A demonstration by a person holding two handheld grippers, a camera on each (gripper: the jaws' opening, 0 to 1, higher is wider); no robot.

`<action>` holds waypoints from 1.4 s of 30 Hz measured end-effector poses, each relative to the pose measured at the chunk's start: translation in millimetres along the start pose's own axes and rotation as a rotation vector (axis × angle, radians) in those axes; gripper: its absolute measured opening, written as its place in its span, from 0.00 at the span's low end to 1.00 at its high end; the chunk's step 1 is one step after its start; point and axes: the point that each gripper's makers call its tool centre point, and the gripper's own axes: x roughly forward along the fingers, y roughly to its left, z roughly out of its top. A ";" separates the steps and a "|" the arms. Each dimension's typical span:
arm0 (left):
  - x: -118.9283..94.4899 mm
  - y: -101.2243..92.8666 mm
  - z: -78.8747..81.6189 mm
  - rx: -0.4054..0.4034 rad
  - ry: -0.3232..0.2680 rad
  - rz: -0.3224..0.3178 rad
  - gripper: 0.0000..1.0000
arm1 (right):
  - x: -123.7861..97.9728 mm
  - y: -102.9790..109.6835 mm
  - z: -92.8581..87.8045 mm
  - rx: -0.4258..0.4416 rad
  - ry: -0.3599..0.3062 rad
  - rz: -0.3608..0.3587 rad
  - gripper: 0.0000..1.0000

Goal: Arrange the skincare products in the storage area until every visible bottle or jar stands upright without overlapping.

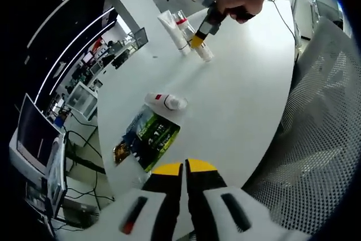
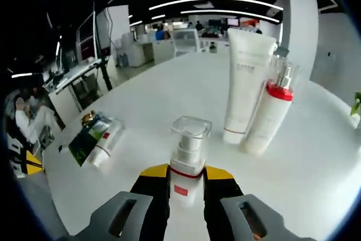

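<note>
My right gripper (image 2: 186, 174) is shut on a white pump bottle (image 2: 188, 156) with a clear cap and a red label, which stands upright on the white table (image 2: 169, 94). Just beyond it stand a tall white tube (image 2: 245, 77) and a white bottle with a red collar (image 2: 271, 111), side by side. A third white bottle (image 2: 104, 142) lies on its side at the left. In the left gripper view that lying bottle (image 1: 165, 101) is mid-table, ahead of my left gripper (image 1: 184, 169), which is shut on nothing. At the far end, a hand holds the right gripper (image 1: 198, 39) beside the tube (image 1: 172, 29).
A green and black packet (image 1: 148, 136) lies flat next to the lying bottle, near the table's edge. A mesh chair (image 1: 316, 139) stands close on the right of the table. Desks and monitors (image 1: 34, 134) stand beyond the table's left edge.
</note>
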 end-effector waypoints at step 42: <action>6.5 -20.5 -14.8 0.024 0.088 -0.093 0.00 | 18.5 -39.8 27.1 -0.046 -0.245 -0.132 0.17</action>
